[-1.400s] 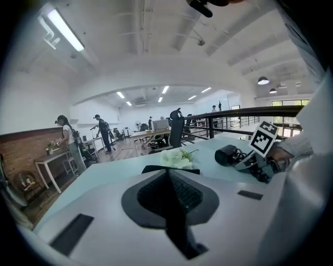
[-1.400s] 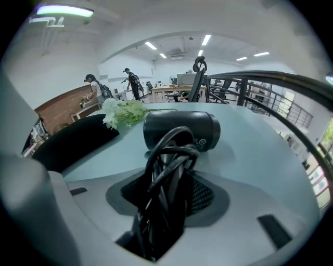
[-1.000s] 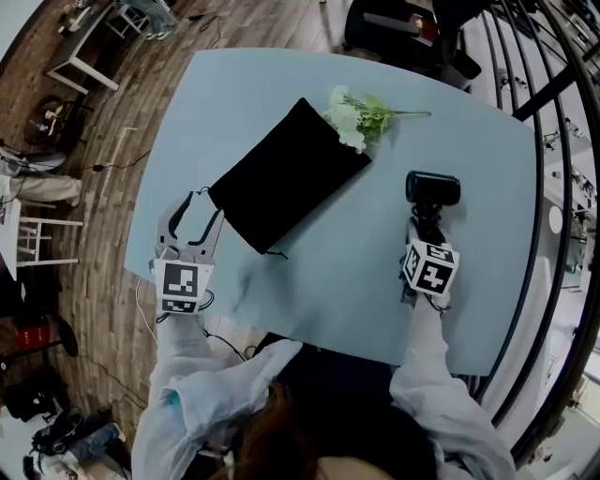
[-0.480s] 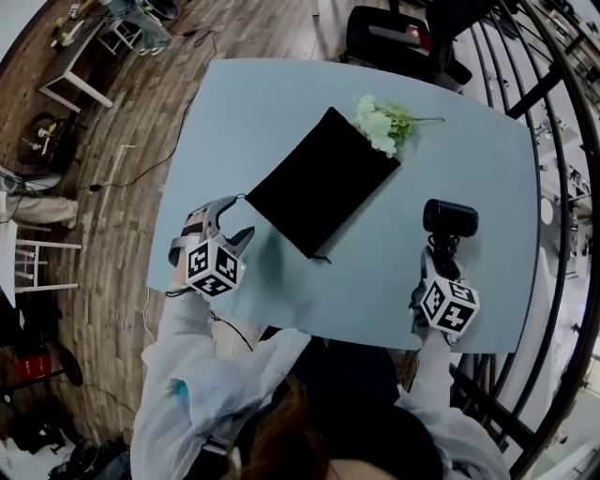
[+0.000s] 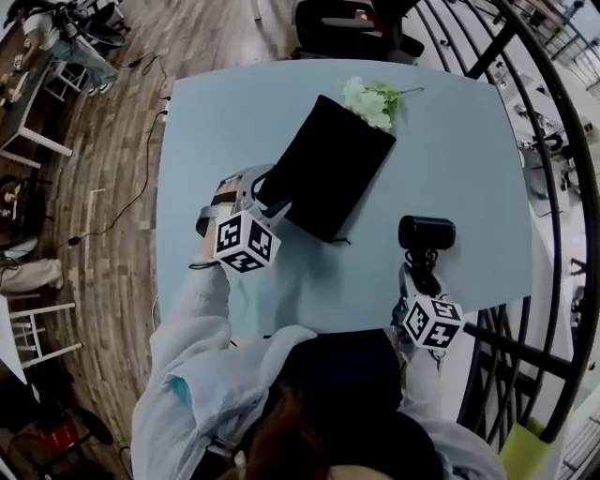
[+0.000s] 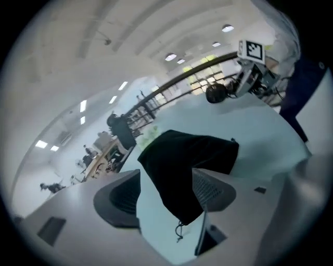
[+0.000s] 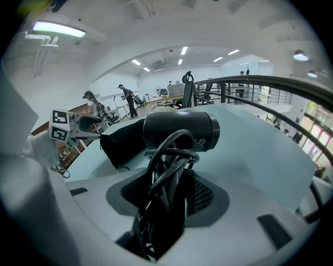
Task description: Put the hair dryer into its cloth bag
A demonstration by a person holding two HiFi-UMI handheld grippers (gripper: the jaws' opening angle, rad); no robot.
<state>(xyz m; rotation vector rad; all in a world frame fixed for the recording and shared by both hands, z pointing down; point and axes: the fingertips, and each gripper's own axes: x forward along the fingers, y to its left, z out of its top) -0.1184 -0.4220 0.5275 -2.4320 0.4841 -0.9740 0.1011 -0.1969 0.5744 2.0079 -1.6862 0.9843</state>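
Note:
The black cloth bag (image 5: 330,167) lies flat and slantwise on the light blue table (image 5: 450,141). My left gripper (image 5: 267,202) is at the bag's near left edge. In the left gripper view its jaws have just been opening and stand wide. The bag's (image 6: 187,161) near corner and drawstring (image 6: 179,231) lie between them, unpressed. The black hair dryer (image 5: 427,232) is upright to the right of the bag. My right gripper (image 5: 419,272) is shut on its cord-wrapped handle (image 7: 169,197), with the barrel (image 7: 179,130) above the jaws.
White artificial flowers (image 5: 370,101) lie at the bag's far end. A dark curved railing (image 5: 553,187) runs close along the table's right side. A black office chair (image 5: 347,23) stands beyond the far edge. Wooden floor (image 5: 103,169) lies to the left.
My left gripper has rolled, dropped and moved right to the bag's edge, with its jaws now wider. The right gripper has carried the hair dryer leftward, closer to the bag.

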